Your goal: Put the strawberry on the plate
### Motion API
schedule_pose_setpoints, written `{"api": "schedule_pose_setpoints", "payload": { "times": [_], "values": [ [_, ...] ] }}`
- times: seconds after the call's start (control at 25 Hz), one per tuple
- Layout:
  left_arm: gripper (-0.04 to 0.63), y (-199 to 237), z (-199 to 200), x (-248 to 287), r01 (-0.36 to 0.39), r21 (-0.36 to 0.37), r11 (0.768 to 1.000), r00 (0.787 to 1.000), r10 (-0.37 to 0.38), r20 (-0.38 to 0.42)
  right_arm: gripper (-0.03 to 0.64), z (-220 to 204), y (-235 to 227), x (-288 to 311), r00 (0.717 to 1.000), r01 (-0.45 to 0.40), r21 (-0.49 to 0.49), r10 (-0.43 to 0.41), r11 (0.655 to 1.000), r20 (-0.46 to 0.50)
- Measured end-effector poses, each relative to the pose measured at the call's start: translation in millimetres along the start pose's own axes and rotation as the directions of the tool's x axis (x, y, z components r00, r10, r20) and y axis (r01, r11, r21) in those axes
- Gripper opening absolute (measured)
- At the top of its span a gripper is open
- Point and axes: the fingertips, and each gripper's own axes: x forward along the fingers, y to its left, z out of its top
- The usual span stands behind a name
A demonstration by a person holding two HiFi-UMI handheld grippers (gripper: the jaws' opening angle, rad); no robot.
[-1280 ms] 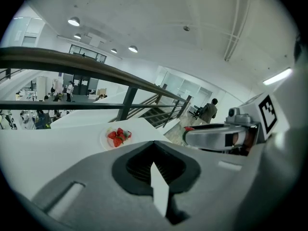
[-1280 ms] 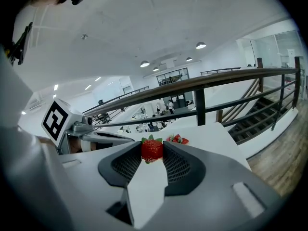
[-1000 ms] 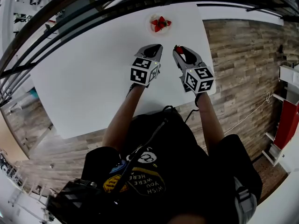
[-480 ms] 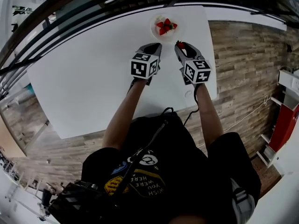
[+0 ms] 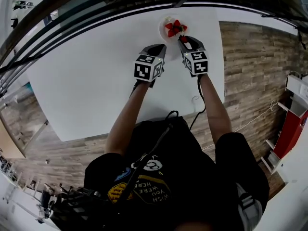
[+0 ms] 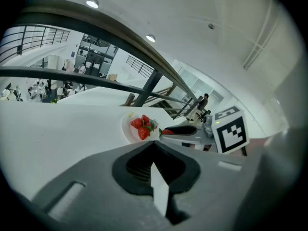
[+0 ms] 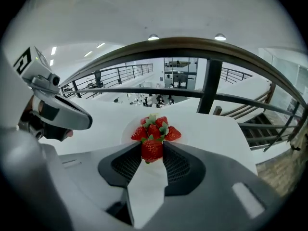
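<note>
A red strawberry (image 7: 152, 150) is pinched between the tips of my right gripper (image 7: 152, 146), which is shut on it. It hangs at the near edge of the small white plate (image 7: 128, 132), just in front of several strawberries (image 7: 157, 129) piled there. The head view shows the plate (image 5: 163, 31) at the table's far edge with the right gripper (image 5: 182, 39) reaching its near rim. My left gripper (image 5: 160, 47) hovers over the table left of the right one, short of the plate. Its jaws (image 6: 154, 144) are shut with nothing between them.
The white table (image 5: 91, 81) ends just past the plate, where a dark railing (image 7: 192, 47) runs along it. Its right edge (image 5: 222, 61) drops to a wooden floor close beside my right gripper. A thin cable (image 5: 196, 102) lies near the front edge.
My right gripper has carried the strawberry forward, from beside the left gripper to the near rim of the plate. The left gripper has hardly moved.
</note>
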Motion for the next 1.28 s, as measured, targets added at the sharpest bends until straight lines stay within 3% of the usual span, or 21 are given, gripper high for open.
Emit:
{"api": "schedule_pose_setpoints", "payload": {
  "times": [0.28, 0.56, 0.84, 1.04, 1.28],
  "values": [
    [0.0, 6.2, -0.1, -8.3, -0.008, -0.049, 0.999, 1.0, 0.009, 0.018, 0.141, -9.8, -11.8, 26.0, 0.986, 0.02, -0.124, -0.04, 0.992, -0.162],
    [0.0, 3.2, 0.9, -13.6, -0.008, -0.072, 0.997, 0.999, 0.011, 0.038, 0.144, -5.4, -14.1, 29.2, 0.978, 0.039, -0.206, -0.079, 0.978, -0.191],
    [0.0, 7.1, 8.2, -23.3, -0.005, -0.054, 0.999, 0.999, 0.008, 0.048, 0.163, 3.4, -0.3, 22.9, 0.992, 0.025, -0.13, -0.041, 0.991, -0.12],
    [0.0, -8.3, 18.7, -30.7, -0.006, -0.021, 1.0, 0.998, 0.007, 0.07, 0.081, 17.9, 4.1, -19.8, 1.0, 0.02, -0.03, -0.02, 0.999, 0.004],
    [0.0, -43.3, 33.2, -49.8, -0.002, 0.063, 0.998, 0.992, -0.006, 0.127, 0.047, 37.1, 15.1, -91.8, 0.984, 0.017, 0.058, -0.027, 0.998, 0.176]
  ]
}}
